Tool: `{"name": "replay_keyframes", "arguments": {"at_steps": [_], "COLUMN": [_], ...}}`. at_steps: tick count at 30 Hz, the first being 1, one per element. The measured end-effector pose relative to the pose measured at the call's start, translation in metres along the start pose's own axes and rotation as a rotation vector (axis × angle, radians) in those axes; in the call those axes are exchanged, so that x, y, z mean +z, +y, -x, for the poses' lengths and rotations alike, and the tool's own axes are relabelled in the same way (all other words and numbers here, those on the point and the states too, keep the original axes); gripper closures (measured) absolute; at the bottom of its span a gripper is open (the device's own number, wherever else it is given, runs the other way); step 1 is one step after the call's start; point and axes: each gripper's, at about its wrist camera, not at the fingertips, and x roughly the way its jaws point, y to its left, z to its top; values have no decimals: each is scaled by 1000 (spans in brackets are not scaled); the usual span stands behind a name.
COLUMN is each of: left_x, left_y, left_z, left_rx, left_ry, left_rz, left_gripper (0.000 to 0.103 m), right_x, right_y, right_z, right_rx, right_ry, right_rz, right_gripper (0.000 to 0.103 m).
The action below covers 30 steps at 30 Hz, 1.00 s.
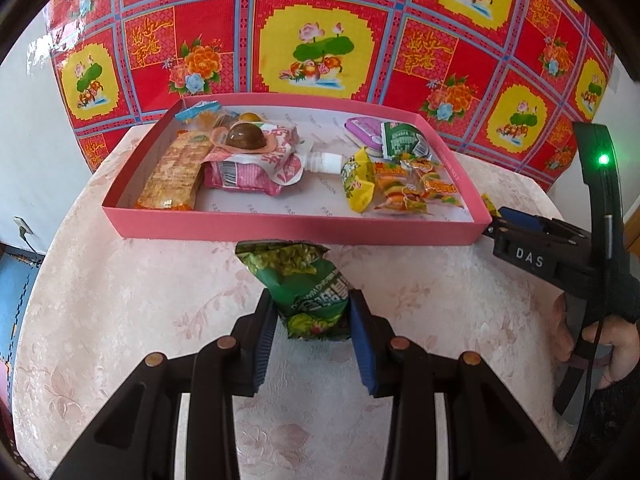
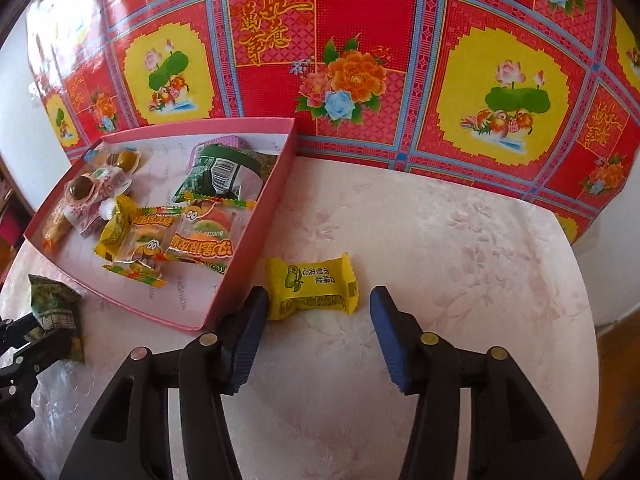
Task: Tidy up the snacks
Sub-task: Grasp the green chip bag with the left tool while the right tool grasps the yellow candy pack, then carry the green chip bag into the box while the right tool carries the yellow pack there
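While my left hand-held gripper (image 1: pixel 313 334) tilts down at the table (image 1: pixel 120 300), its blue pads are clamped on a green snack packet (image 1: pixel 308 288) just in front of the pink tray (image 1: pixel 280 228). My right hand-held gripper (image 2: pixel 319 336) angles down too, pads apart and touching nothing, with a yellow candy packet (image 2: pixel 314 290) lying between its tips, just beside the tray's corner.

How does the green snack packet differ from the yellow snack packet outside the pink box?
The green snack packet is clamped between the left gripper fingers; the yellow snack packet lies free between the open right gripper fingers. The green one faces the pink box front wall, the yellow one its side. Both remain outside it.
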Motion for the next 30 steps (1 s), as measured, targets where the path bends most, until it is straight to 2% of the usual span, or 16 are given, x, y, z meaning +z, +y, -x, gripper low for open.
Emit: {"name": "replay_keyframes", "arguments": {"at_steps": [1, 2, 3, 6, 9, 30], "left_x": [0, 0, 0, -2, -2, -6], "left_y": [0, 0, 0, 1, 2, 29], "left_z": [0, 0, 1, 2, 5, 37], "left_rx": [2, 3, 3, 5, 12, 31], "left_ry": [2, 3, 4, 5, 5, -47], "left_rz": [1, 1, 2, 3, 3, 67], "left_gripper": [66, 66, 66, 66, 67, 67], "right_x": [0, 0, -1, 0, -2, -33], "right_y": [0, 0, 0, -1, -3, -9], "right_z": [0, 1, 2, 3, 6, 51], "right_rx": [0, 1, -3, -3, -2, 25], "right_ry": [0, -2, -5, -7, -8, -22], "right_rz": [0, -1, -2, -8, -12, -101], "right_gripper": [50, 54, 62, 70, 73, 76]}}
